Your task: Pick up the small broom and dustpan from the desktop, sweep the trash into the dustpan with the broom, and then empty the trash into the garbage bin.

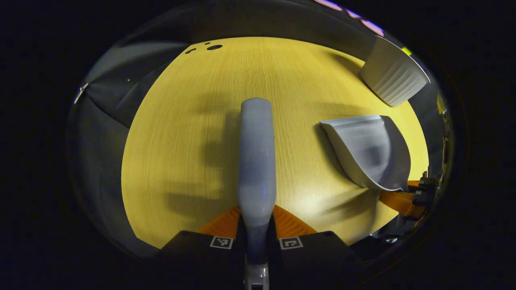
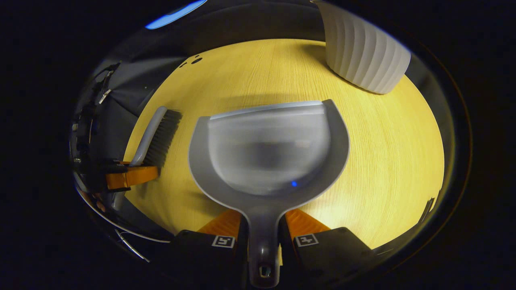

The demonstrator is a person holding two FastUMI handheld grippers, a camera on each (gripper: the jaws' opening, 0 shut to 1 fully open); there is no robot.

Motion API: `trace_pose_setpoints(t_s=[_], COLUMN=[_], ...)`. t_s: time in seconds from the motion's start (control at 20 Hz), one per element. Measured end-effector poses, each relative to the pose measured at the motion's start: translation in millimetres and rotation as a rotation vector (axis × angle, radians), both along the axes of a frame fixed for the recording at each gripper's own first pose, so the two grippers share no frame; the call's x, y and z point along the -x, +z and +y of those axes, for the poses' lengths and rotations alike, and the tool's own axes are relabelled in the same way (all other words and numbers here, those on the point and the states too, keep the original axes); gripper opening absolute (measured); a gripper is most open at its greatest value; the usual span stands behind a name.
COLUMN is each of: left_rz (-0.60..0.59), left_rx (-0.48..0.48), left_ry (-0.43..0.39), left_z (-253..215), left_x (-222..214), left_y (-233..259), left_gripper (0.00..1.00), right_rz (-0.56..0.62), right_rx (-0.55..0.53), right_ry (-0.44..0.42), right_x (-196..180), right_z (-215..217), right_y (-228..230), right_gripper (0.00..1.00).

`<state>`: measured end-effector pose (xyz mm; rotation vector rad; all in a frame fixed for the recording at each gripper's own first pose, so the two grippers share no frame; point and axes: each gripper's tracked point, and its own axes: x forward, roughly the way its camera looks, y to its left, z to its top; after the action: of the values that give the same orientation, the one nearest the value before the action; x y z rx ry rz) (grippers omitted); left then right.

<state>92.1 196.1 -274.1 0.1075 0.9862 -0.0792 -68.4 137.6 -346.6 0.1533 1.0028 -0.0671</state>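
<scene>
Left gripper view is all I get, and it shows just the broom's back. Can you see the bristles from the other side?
Observer: Yes. In the right gripper view the broom shows dark bristles along the side that faces the dustpan.
Operator: Is the dustpan gripped properly?
Observer: Its handle runs straight back between the fingers of the right gripper, which press on it from both sides.
Operator: Any trash in the pan?
Observer: None that I can see, just a small blue glint low on its inner wall.
</scene>
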Motion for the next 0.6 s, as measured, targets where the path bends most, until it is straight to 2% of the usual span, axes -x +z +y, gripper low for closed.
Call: trace_pose_setpoints(t_s=[0.05,0.1,0.15,0.2,0.25,0.3,0.35,0.4,0.6], left_rz=[-0.009,-0.019,-0.03,-0.044,-0.062,-0.083,-0.1,-0.122,-0.243], left_rx=[-0.009,-0.021,-0.031,-0.036,-0.041,-0.043,-0.04,-0.031,-0.011], left_ry=[-0.003,-0.008,-0.015,-0.023,-0.03,-0.035,-0.037,-0.045,-0.027], left_z=[0.4,1.7,1.0,-0.1,-1.4,-2.6,-4.2,-8.1,-14.7], left_x=[-2.5,-3.1,-3.0,-2.3,-1.8,-0.9,1.8,6.4,30.7], left_y=[1.0,3.5,6.3,11.2,16.9,24.2,31.4,37.1,80.2], left_gripper=[0.31,0.25,0.31,0.44,0.56,0.69,0.82,0.95,0.96], right_rz=[-0.001,-0.005,-0.009,-0.016,-0.022,-0.03,-0.036,-0.048,-0.177], right_rx=[-0.01,-0.019,-0.034,-0.043,-0.054,-0.061,-0.06,-0.047,-0.015], right_ry=[-0.001,-0.003,-0.003,-0.004,-0.002,-0.003,-0.005,-0.004,0.041], right_x=[0.2,0.5,-0.3,0.4,1.0,1.6,3.4,7.0,20.6], right_z=[3.8,5.5,8.7,10.6,12.1,13.5,12.0,11.4,17.7], right_y=[-1.0,0.7,2.5,5.8,9.3,14.1,19.2,28.5,84.6], right_gripper=[0.31,0.53,0.58,0.62,0.89,0.9,1.0,1.0,0.99])
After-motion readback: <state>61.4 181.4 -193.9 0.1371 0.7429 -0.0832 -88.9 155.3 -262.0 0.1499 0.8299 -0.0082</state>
